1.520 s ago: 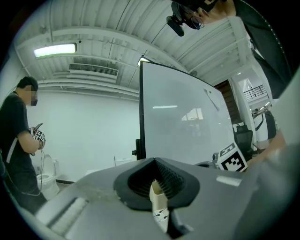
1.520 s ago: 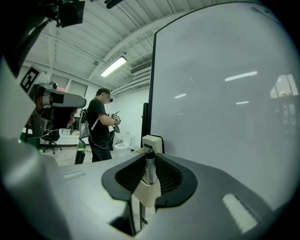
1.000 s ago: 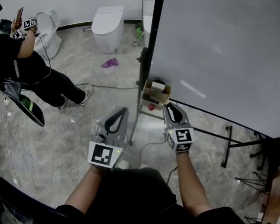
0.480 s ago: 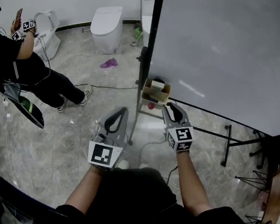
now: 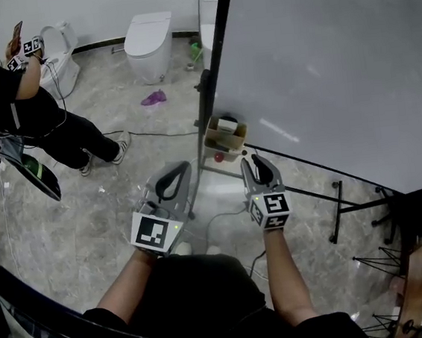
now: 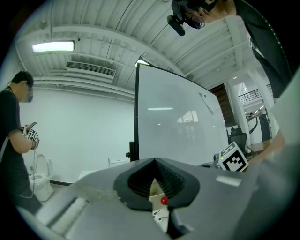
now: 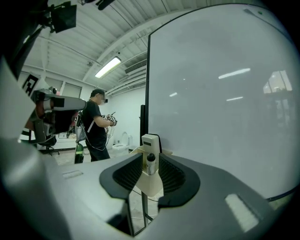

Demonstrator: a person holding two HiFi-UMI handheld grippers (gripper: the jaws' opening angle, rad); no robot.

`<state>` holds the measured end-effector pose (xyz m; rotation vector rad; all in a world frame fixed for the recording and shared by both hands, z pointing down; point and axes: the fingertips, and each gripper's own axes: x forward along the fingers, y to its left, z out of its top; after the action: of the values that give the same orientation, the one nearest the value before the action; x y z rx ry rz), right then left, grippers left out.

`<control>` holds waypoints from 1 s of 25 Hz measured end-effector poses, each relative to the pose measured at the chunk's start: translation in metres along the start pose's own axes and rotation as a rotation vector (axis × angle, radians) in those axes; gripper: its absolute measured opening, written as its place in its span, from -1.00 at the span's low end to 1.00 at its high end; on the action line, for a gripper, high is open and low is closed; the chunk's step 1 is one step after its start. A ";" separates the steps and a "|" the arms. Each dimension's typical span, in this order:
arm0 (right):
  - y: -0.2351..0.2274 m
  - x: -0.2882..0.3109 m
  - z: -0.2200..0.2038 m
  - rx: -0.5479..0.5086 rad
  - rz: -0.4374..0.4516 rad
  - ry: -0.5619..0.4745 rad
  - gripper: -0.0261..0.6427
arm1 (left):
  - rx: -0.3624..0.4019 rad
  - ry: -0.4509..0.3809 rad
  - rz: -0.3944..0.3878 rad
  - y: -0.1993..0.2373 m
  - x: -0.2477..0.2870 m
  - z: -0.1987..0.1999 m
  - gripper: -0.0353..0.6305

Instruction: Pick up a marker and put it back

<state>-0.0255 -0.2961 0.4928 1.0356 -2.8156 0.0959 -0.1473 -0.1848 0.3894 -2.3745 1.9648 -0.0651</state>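
A cardboard box [image 5: 225, 137] hangs at the lower left corner of the whiteboard [image 5: 335, 61]. In the right gripper view a black-capped marker [image 7: 150, 164] stands upright in this box [image 7: 151, 185] in front of a white eraser [image 7: 150, 140]. My right gripper [image 5: 256, 158] points at the box from just short of it. Its jaws have just been opening and stand open, apart from the marker seen between them [image 7: 150, 155]. My left gripper [image 5: 183, 165] hovers to the left, shut with nothing in it [image 6: 154, 160]. A small red object [image 5: 219, 157] shows below the box.
A person in black [image 5: 17, 110] stands at the far left holding a phone. Two toilets [image 5: 145, 44] line the back wall, with a purple cloth [image 5: 152, 98] on the floor. Cables and the whiteboard's stand legs [image 5: 335, 211] cross the floor under my grippers.
The right gripper's jaws stand a little wider apart than before. Both grippers stay almost in place; the head view has shifted slightly, so the box sits a bit higher and further left.
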 end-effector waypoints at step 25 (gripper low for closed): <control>0.016 -0.140 0.076 0.023 -0.110 -0.184 -0.89 | -0.026 -0.042 -0.223 -0.071 0.014 0.010 -0.88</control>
<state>0.0611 -0.2030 0.3962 1.2627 -2.9174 0.0213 -0.0744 -0.1850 0.3847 -2.5788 1.6862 0.0004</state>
